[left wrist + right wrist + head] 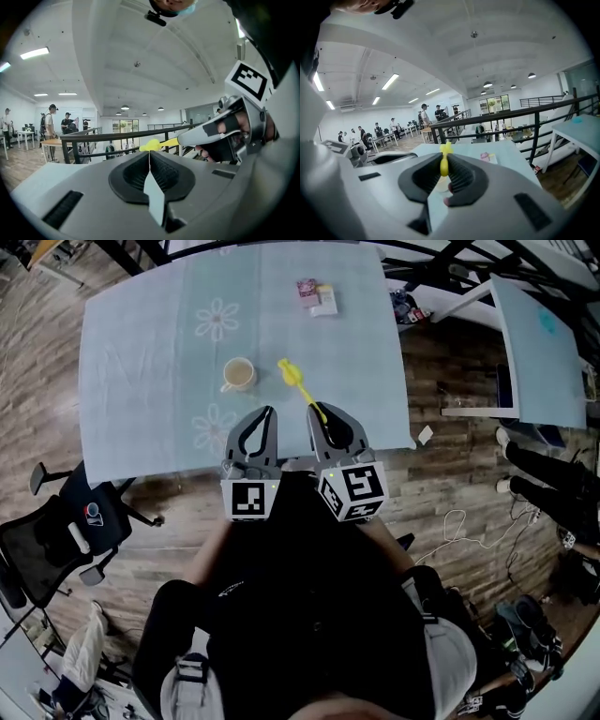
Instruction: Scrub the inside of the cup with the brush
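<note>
Blue table [141, 352]: cup [238, 374] beyond left gripper [268, 412], brush [295, 378] in right gripper [317, 412]

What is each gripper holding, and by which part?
The right gripper clamps the brush by the end of its handle, with the head pointing away. The left gripper is shut on nothing.
</note>
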`<state>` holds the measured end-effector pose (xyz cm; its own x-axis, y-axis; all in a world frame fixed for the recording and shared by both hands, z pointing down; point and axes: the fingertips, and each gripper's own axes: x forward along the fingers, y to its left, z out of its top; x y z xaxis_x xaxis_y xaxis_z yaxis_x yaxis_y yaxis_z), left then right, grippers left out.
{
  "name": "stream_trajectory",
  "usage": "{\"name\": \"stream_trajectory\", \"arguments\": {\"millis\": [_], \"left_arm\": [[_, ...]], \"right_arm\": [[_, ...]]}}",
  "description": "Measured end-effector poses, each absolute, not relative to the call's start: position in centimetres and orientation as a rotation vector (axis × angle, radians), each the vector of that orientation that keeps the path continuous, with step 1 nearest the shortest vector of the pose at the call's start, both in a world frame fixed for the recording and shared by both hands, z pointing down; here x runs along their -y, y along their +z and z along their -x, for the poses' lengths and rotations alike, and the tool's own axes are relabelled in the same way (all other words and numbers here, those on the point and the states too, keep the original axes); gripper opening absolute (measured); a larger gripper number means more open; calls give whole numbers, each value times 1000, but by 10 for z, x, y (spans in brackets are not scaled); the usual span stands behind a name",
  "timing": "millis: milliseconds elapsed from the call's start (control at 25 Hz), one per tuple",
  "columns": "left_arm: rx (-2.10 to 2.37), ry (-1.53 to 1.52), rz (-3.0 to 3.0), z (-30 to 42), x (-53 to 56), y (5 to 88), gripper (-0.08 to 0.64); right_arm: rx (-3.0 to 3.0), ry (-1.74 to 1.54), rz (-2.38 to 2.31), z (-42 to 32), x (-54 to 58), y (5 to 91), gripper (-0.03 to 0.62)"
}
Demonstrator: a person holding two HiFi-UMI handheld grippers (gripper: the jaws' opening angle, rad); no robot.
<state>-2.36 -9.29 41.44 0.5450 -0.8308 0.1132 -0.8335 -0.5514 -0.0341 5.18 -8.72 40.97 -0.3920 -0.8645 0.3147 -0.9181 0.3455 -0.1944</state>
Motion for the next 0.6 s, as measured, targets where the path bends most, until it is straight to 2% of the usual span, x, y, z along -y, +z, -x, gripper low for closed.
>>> {"name": "stream_trajectory", "arguments": {"millis": [600], "left_arm": [[1562, 258, -2723, 18, 79, 418, 15]], "right_arm": [[2499, 517, -1563, -51, 74, 411, 38]]}}
